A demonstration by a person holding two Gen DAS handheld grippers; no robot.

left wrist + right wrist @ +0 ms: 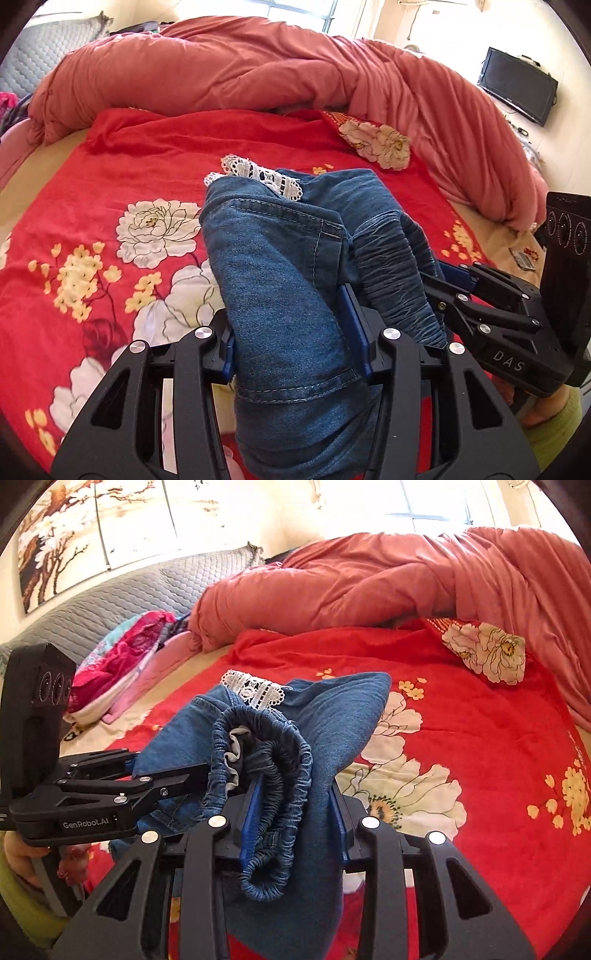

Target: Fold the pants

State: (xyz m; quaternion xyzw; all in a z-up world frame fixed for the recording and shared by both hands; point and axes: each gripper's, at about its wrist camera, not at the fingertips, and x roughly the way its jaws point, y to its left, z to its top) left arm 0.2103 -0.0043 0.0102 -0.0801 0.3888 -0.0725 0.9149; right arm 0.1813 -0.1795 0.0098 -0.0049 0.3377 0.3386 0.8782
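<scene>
1. The bed [22, 192] fills both views, and I take it as my landmark; its bare beige sheet shows along the near edges.
2. A salmon-pink duvet [229, 70] lies heaped across the far side of the bed, under a bright window.
3. A red floral cover [92, 236] is spread over the middle of the bed, with one corner [487, 651] turned back near the duvet.
4. A grey quilted headboard [140, 587] stands at the head of the bed, below a blossom painting [74, 528] on the wall.
5. The blue denim pants [273, 258] hang bunched above the middle of the bed, over the red cover, with a white lace hem [258, 175] on the far end.
6. A pile of pink clothes [122, 657] lies on the bed near the headboard.
7. A dark screen [517, 85] sits on the wall beyond the bed's far side.
8. My left gripper [295, 354] is clamped on a thick roll of denim, its blue pads pressing both sides of the cloth.
9. My right gripper [295, 819] is clamped on the gathered elastic waistband [266, 775], with folds of denim squeezed between its pads.
10. The two grippers sit just beside each other above the bed, each in the other's view.
11. A hand in a green sleeve [22, 853] holds the left gripper's handle.
</scene>
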